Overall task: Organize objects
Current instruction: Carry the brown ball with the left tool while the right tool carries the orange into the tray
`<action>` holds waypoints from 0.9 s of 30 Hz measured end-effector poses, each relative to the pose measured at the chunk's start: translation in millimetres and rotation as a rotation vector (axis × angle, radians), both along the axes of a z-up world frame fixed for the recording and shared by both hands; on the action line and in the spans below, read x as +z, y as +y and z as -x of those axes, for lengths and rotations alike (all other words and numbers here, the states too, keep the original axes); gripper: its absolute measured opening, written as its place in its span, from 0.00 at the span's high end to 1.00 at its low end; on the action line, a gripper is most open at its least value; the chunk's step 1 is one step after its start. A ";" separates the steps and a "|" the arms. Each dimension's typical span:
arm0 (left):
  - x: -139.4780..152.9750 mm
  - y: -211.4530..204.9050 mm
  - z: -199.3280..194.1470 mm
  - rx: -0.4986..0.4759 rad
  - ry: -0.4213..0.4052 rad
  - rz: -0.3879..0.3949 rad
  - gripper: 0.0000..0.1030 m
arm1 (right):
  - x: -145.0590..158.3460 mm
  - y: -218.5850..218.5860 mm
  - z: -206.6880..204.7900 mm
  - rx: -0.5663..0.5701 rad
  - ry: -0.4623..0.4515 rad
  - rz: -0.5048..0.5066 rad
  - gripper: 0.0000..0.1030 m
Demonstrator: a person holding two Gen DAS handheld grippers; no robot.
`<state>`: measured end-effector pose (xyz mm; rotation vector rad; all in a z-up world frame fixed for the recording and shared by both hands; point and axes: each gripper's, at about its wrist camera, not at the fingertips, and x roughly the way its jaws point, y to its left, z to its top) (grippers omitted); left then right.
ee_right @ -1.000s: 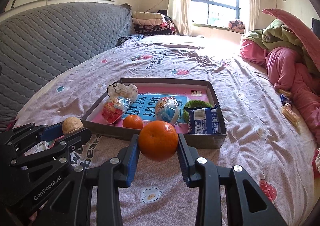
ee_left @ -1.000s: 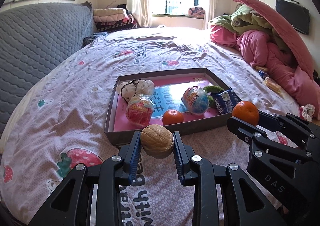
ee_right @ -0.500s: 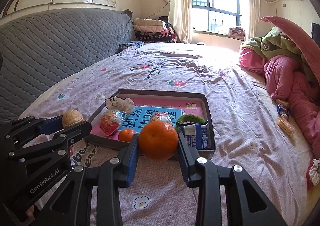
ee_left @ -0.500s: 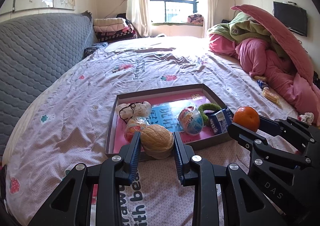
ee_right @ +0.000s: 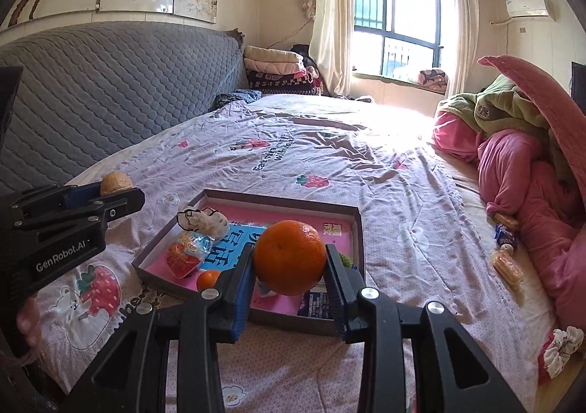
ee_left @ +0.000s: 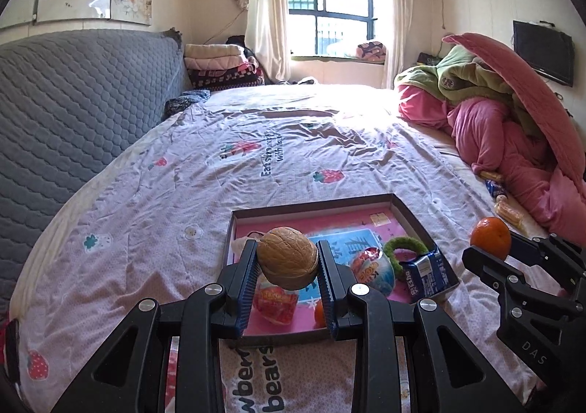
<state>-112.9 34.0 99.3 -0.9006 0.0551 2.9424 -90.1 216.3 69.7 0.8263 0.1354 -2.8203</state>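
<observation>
My left gripper (ee_left: 287, 277) is shut on a brown walnut (ee_left: 287, 257) and holds it above the near edge of a shallow cardboard tray (ee_left: 315, 201) with a pink lining on the bed. My right gripper (ee_right: 289, 279) is shut on an orange (ee_right: 290, 256) above the tray's near right part (ee_right: 357, 230). The tray holds a small orange (ee_right: 208, 279), a red snack bag (ee_right: 183, 255), a white cloth bundle (ee_right: 205, 220), a foil egg (ee_left: 371, 268), a green ring (ee_left: 404, 248) and a blue carton (ee_left: 426, 275).
The tray lies on a pink strawberry-print sheet (ee_left: 256, 156). A grey quilted headboard (ee_left: 73, 101) is at the left. Pink and green bedding (ee_left: 512, 127) is heaped at the right, with snack packets (ee_right: 507, 263) beside it. A scrunchie (ee_right: 560, 349) lies at the right edge.
Both grippers have risen and pulled back with the walnut and the orange still held. The tray now sits lower and smaller in both views.
</observation>
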 end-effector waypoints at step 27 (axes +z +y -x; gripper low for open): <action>-59.0 -20.8 44.9 0.001 -0.116 -0.018 0.69 | -29.3 2.6 45.5 -0.005 -0.081 -0.038 0.64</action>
